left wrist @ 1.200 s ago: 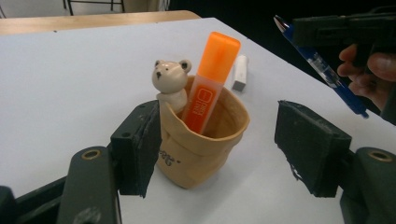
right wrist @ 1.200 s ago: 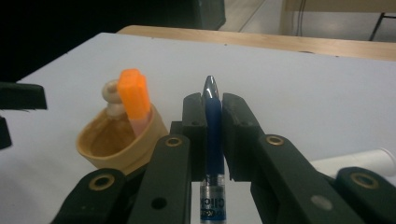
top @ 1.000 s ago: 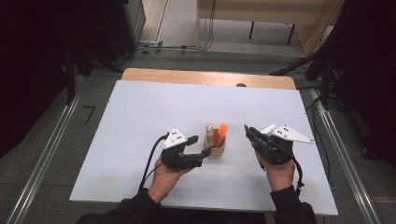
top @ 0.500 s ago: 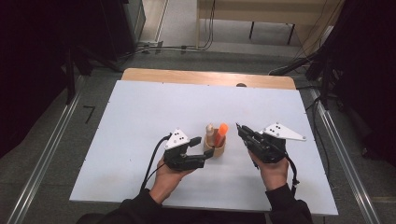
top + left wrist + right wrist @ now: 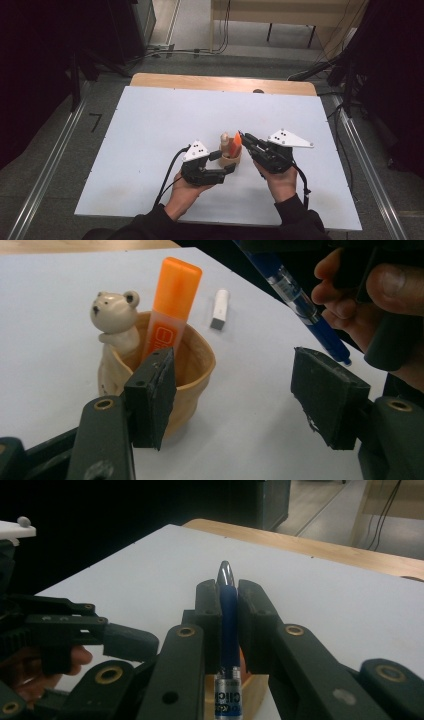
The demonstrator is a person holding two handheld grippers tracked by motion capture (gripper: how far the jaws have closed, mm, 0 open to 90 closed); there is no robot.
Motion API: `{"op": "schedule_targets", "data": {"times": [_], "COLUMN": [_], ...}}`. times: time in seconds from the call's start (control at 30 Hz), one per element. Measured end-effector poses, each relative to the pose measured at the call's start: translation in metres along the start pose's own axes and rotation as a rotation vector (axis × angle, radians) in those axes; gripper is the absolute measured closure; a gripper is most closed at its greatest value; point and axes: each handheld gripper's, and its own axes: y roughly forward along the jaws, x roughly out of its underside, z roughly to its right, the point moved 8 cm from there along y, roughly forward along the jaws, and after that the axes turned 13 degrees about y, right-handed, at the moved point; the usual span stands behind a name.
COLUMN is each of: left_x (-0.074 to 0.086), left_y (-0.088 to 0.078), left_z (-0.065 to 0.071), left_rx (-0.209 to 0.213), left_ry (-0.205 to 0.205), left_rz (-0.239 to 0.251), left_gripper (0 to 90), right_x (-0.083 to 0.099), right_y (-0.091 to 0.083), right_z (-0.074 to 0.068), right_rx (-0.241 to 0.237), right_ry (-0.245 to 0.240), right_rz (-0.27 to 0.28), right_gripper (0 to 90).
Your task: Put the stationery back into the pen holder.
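The right gripper [image 5: 246,138] is clamped on a blue ballpoint pen with a clear section [image 5: 229,625], and it holds the pen just above the beige ceramic cup with a small bear figure on its rim [image 5: 165,375]. This cup stands on the white table [image 5: 165,115] between the two hands. An orange highlighter marker [image 5: 170,315] stands upright inside the cup. The left gripper [image 5: 240,395] has its jaws apart; they have just been closing a little, with one pad against the cup wall. A small white cap [image 5: 220,315] lies on the table behind the cup.
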Motion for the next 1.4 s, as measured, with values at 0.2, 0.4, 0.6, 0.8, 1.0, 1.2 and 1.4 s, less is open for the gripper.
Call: {"op": "schedule_targets", "data": {"times": [0.2,0.4,0.6,0.8,1.0,1.2,1.4], "left_x": [0.0,-0.003,-0.002,-0.002,-0.002,-0.001,0.0], "left_y": [0.003,0.005,0.009,0.012,0.016,0.017,0.015], "left_z": [0.004,0.008,0.013,0.015,0.016,0.017,0.011], "left_rx": [0.021,0.04,0.078,0.105,0.144,0.157,0.151], "left_ry": [-0.011,-0.022,-0.047,-0.084,-0.125,-0.149,-0.186], "left_rz": [0.003,0.013,0.016,0.014,0.02,0.015,0.018], "left_gripper": [36.7,38.3,43.8,45.7,47.7,55.0,70.9], "right_x": [0.002,0.002,0.006,0.009,0.011,0.012,0.012], "right_y": [0.007,0.011,0.016,0.019,0.02,0.021,0.019], "right_z": [-0.01,-0.015,-0.022,-0.027,-0.032,-0.036,-0.039], "right_rx": [-0.024,-0.037,-0.054,-0.068,-0.082,-0.094,-0.104], "right_ry": [-0.014,-0.024,-0.034,-0.044,-0.051,-0.057,-0.059], "right_rz": [-0.006,-0.007,-0.018,-0.025,-0.028,-0.026,-0.022], "right_gripper": [78.4,78.4,78.4,78.4,78.4,78.3,78.2]}}
